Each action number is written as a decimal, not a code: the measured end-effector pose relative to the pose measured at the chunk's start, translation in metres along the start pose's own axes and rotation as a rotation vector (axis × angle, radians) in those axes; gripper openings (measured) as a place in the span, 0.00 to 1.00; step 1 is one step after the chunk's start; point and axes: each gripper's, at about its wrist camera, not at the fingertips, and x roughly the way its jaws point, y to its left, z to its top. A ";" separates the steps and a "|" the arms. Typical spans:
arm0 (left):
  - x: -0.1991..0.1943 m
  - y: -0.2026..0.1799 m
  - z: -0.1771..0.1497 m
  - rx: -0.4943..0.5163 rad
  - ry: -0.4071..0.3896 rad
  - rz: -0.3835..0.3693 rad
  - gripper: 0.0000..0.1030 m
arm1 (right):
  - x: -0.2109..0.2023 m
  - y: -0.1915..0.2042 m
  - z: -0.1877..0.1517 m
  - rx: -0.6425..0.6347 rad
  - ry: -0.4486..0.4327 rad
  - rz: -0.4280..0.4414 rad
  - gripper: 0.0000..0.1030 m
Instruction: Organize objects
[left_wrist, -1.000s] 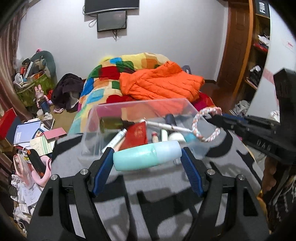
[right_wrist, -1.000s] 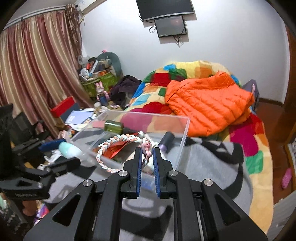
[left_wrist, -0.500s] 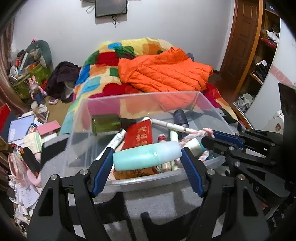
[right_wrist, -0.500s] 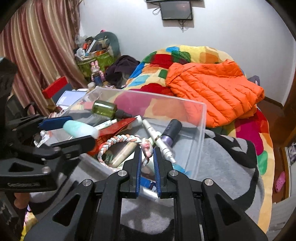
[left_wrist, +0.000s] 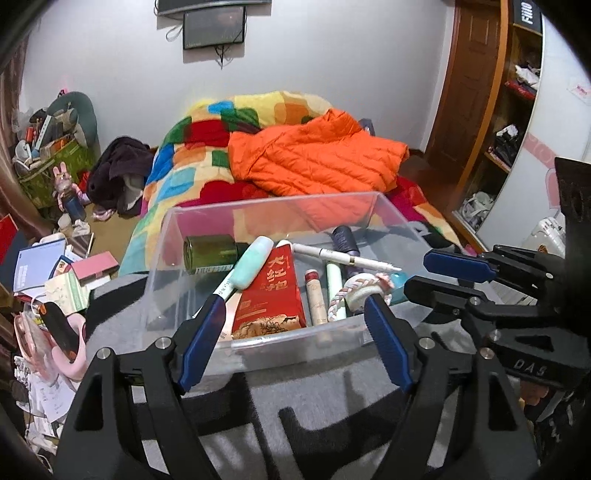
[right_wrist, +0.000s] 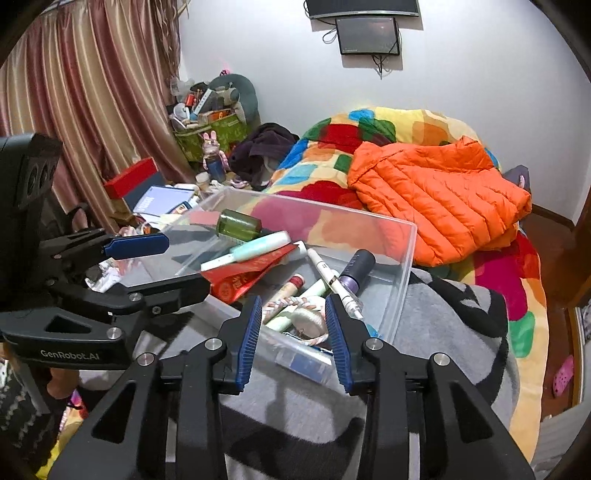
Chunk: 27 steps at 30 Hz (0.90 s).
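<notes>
Left gripper (left_wrist: 295, 343) spread, empty; right gripper (right_wrist: 293, 336) spread, empty. Mint tube (left_wrist: 249, 267) lies tilted atop red packet (left_wrist: 275, 295) inside clear bin (left_wrist: 295, 345). Likely light, smooth, slippery; grip mid-body. Braided rope ring (right_wrist: 295, 304) soft, floppy.

Clear glossy plastic bin (left_wrist: 258, 347)

White-walled bedroom (left_wrist: 332, 55), striped curtains (right_wrist: 92, 92)

One clear plastic bin (left_wrist: 192, 258) sat on the bed. Inside lay one green glass bottle (left_wrist: 210, 252), one mint tube (left_wrist: 253, 267), one red packet (left_wrist: 275, 295), one white pen (left_wrist: 343, 257), one braided rope ring (left_wrist: 354, 291) and one purple-capped bottle (right_wrist: 356, 275).
</notes>
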 end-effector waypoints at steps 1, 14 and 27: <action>-0.005 0.000 -0.001 0.004 -0.016 0.001 0.79 | -0.005 0.000 0.000 0.007 -0.009 0.008 0.36; -0.055 -0.004 -0.035 0.041 -0.183 0.018 0.95 | -0.052 0.011 -0.019 0.033 -0.134 0.018 0.67; -0.065 -0.002 -0.066 0.014 -0.201 0.006 0.97 | -0.059 0.026 -0.049 0.037 -0.151 -0.019 0.75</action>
